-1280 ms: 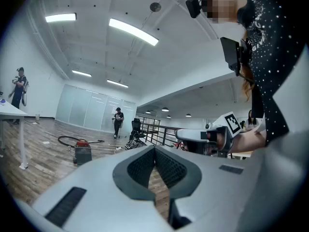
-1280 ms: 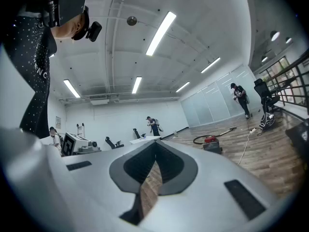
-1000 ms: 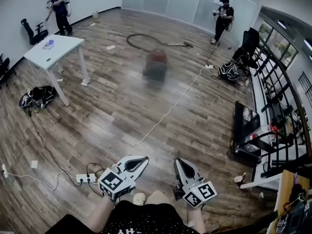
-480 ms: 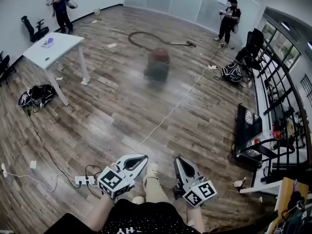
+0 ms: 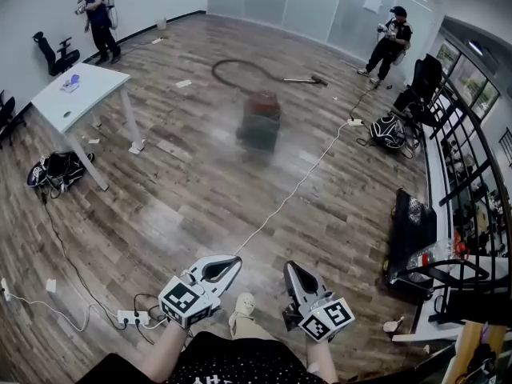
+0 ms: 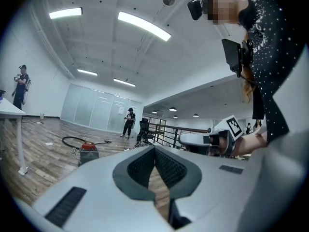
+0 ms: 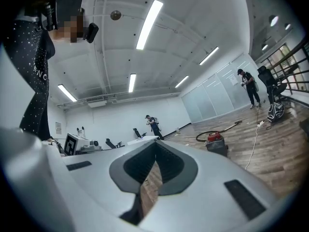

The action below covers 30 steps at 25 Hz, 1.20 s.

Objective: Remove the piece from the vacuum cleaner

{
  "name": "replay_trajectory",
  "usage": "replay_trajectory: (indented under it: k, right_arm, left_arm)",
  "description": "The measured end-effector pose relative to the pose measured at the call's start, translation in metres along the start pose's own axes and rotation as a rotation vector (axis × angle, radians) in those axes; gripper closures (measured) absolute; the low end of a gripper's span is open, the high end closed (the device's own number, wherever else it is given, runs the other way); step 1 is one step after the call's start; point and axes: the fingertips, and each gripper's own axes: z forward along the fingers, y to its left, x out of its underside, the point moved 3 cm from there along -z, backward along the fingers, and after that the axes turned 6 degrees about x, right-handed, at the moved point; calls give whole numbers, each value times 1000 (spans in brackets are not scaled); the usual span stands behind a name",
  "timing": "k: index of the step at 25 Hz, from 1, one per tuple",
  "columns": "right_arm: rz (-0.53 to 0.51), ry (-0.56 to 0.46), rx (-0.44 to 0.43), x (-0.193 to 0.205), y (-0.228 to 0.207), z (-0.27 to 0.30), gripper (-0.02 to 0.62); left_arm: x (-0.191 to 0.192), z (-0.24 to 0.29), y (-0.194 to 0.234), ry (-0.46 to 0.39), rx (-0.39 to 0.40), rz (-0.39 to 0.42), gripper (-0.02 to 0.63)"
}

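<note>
The vacuum cleaner [image 5: 258,118], a red-topped grey canister, stands on the wood floor far ahead; its black hose [image 5: 232,66] loops behind it toward a floor nozzle [image 5: 317,79]. It also shows small in the left gripper view as the vacuum cleaner [image 6: 88,151] and in the right gripper view as the vacuum cleaner [image 7: 215,142]. My left gripper [image 5: 232,264] and right gripper [image 5: 290,270] are held low near my body, both shut with nothing between the jaws, several steps short of the vacuum.
A white cable [image 5: 290,194] runs across the floor from the vacuum's side toward me. A power strip [image 5: 129,317] lies at my lower left. A white table [image 5: 76,94] stands left, bags [image 5: 54,170] under it. A black railing [image 5: 464,158] and cases line the right. Two people stand at the far wall.
I have stepped forward: the floor, table and vacuum have shifted slightly in view. Both grippers keep the same pose and stay shut.
</note>
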Motion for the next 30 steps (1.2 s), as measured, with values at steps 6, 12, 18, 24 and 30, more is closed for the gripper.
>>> replay_trajectory:
  k: [6,12,18,24,30]
  right_arm:
    - [0,-1,-29,-24,-62,66,584]
    - [11,5,-66,-33,-100,117,584]
    - [26,45,-79,-31,-121,146,584]
    - [34,81,-106,-26,-137,199,584]
    - [27,83,-82,-41,-177,283,584]
  left_arm:
    - [-12,60,61,-5,-17,6,598]
    - [-12,89,108,-4,-50,-11,598]
    - [-13,103,138,13,-79,-23,598]
    - [-9,119,189,23,-100,-43,598]
    - [-25,156,276,22,-83,-37,598]
